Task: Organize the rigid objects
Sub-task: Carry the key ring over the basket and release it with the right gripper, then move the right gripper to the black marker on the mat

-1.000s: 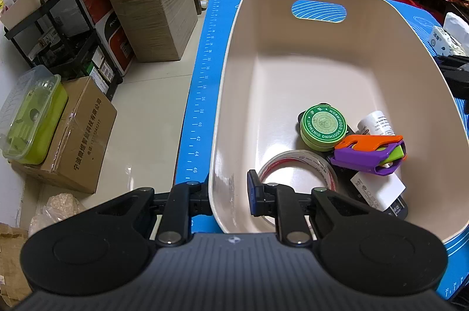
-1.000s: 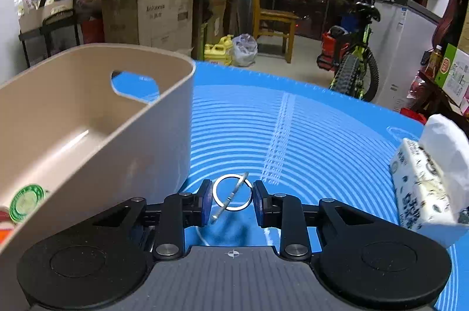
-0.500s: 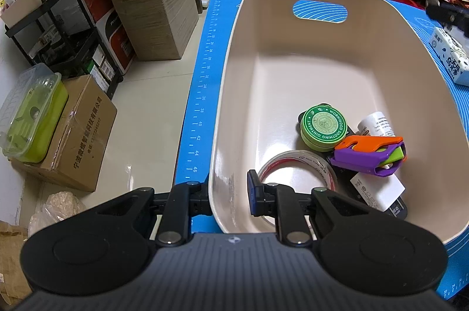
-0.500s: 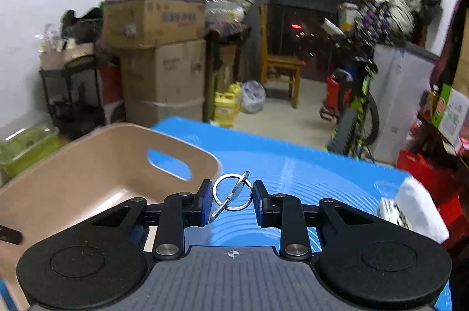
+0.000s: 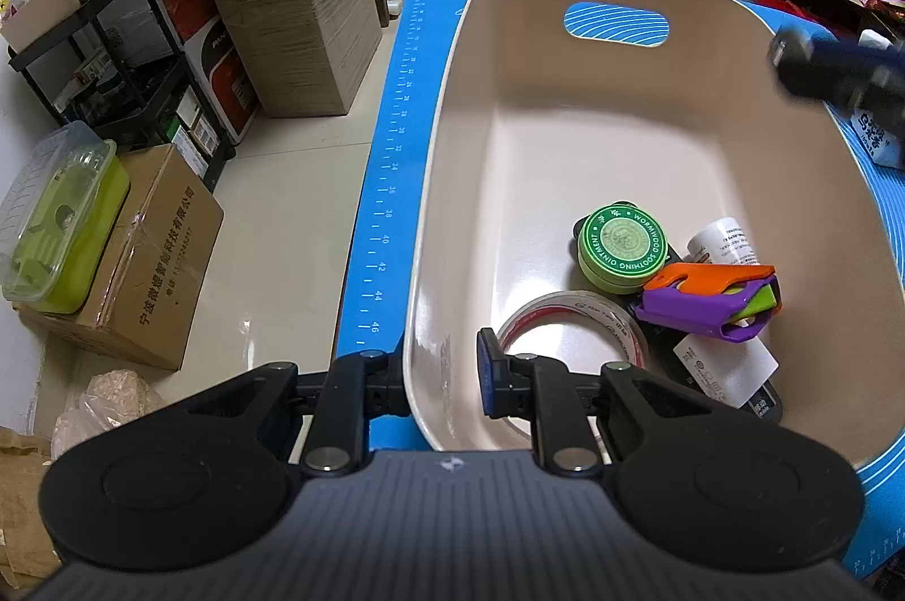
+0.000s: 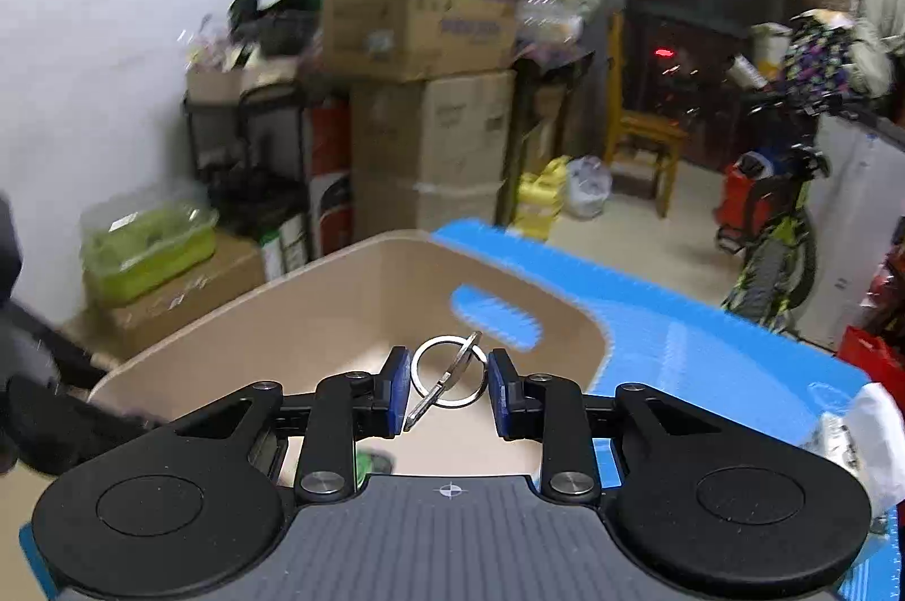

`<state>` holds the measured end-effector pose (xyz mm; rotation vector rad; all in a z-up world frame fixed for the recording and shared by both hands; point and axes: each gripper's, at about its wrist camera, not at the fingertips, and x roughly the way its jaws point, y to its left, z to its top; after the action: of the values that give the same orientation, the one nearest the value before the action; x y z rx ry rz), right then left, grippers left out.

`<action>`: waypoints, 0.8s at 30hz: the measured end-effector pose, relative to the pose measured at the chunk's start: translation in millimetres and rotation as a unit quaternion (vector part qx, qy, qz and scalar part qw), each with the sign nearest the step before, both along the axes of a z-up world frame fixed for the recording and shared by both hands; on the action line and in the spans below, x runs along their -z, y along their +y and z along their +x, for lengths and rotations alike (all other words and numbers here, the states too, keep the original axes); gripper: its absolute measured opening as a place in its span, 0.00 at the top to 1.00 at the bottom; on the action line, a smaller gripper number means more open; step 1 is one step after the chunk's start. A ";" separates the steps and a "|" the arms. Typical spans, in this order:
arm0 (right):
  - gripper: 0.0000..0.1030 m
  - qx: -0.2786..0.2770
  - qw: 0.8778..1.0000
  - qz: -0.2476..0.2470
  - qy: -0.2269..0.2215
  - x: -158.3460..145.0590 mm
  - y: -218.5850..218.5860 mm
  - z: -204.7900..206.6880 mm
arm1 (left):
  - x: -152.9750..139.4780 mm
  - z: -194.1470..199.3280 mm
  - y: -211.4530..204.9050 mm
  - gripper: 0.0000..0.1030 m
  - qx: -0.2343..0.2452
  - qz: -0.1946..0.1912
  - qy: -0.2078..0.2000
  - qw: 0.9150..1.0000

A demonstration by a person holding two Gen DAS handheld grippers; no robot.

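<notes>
A beige bin (image 5: 565,103) sits on the blue mat (image 5: 390,159). My left gripper (image 5: 441,374) is shut on the bin's near wall, one finger outside and one inside. In the bin lie a green ointment tin (image 5: 621,241), a tape roll (image 5: 571,323), an orange and purple tool (image 5: 712,298), a white bottle (image 5: 724,241) and a white card (image 5: 724,366). My right gripper (image 6: 448,389) is shut on a metal key ring with a key (image 6: 447,374) and holds it above the bin (image 6: 317,312). It shows blurred in the left wrist view (image 5: 837,69).
Cardboard boxes (image 5: 294,7), a black rack (image 5: 113,80) and a green lidded container (image 5: 56,216) stand on the floor left of the table. A tissue pack (image 6: 854,437) lies on the mat right of the bin. A bicycle (image 6: 775,239) and a chair (image 6: 645,148) stand behind.
My right gripper has lifted the key ring off the mat and carried it left and up over the bin. My left gripper has kept its hold on the bin wall.
</notes>
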<state>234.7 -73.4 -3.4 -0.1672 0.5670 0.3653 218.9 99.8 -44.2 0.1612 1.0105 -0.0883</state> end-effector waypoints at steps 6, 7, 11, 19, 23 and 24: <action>0.63 -0.026 0.997 -0.036 0.059 18.9 25.7 -0.3 | 0.5 0.3 -0.4 0.79 0.001 -0.001 0.000 1.000; 0.63 -0.028 0.997 -0.041 0.066 21.6 29.1 -0.4 | 0.5 0.2 -0.7 0.79 0.001 -0.002 0.000 1.000; 0.61 -0.034 0.993 -0.054 0.097 31.4 35.3 0.5 | -0.2 0.6 -1.2 0.79 0.002 -0.003 0.000 1.000; 0.46 -0.021 0.996 -0.018 0.081 14.9 21.2 -8.0 | -0.2 0.0 0.0 0.79 0.003 -0.005 0.001 1.000; 0.46 0.009 0.998 -0.004 0.061 -0.9 2.9 -19.5 | 0.2 -0.6 -0.4 0.79 0.002 -0.005 0.000 1.000; 0.46 0.018 0.998 0.000 0.058 -4.4 -3.4 -21.4 | 0.2 -0.7 -0.5 0.79 0.002 -0.005 0.000 1.000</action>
<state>213.3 -76.8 1.0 -0.1362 0.6842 0.3418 218.3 99.4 -44.5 0.1541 1.0105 -0.0975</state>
